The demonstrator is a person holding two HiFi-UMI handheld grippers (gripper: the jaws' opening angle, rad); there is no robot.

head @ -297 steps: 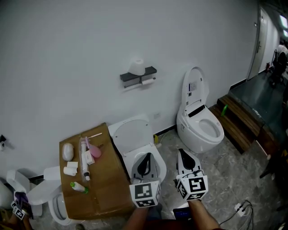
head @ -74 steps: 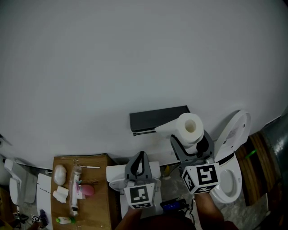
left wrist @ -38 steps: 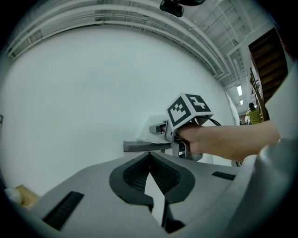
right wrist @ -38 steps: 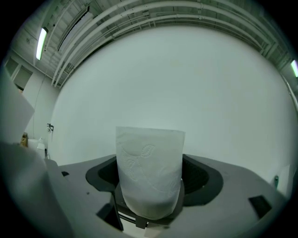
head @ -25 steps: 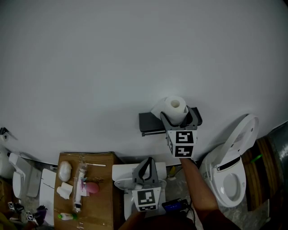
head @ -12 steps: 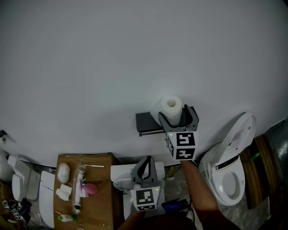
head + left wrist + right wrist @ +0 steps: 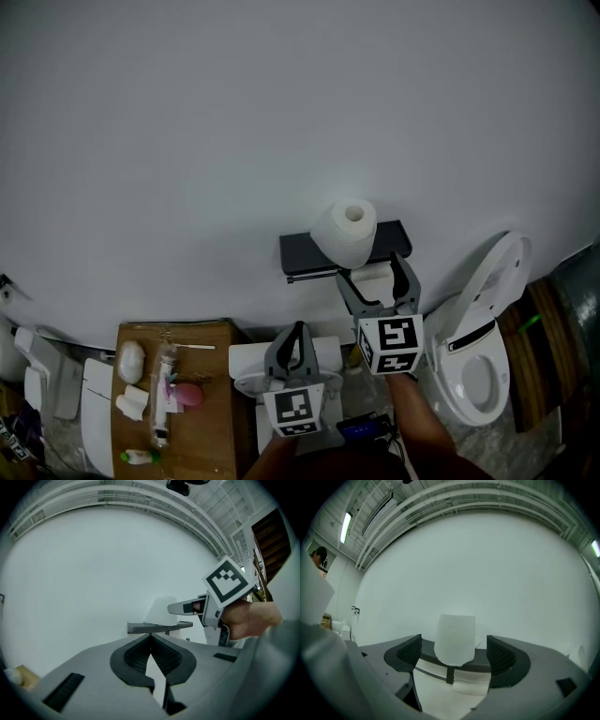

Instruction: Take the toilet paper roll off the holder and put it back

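Observation:
The white toilet paper roll [image 7: 345,230] stands upright on the dark wall-mounted holder shelf [image 7: 302,251]. My right gripper [image 7: 375,274] is open just below and in front of the shelf, and nothing is between its jaws. In the right gripper view the roll [image 7: 454,637] sits on the shelf [image 7: 483,666] beyond the spread fingers [image 7: 409,651], apart from them. My left gripper [image 7: 296,330] hangs lower, shut and empty. In the left gripper view its jaws meet below the shelf [image 7: 159,627] and the roll [image 7: 159,610].
White paper [image 7: 465,682] hangs from the bar under the shelf. A white toilet with raised lid [image 7: 480,356] stands to the right, another toilet [image 7: 246,362] below my left gripper. A brown box top [image 7: 202,412] at the left holds toiletries. The white wall fills the background.
Half a second ago my right gripper was around the roll at the shelf. It has since let go and drawn back down, leaving the roll on the holder. The left gripper barely moved.

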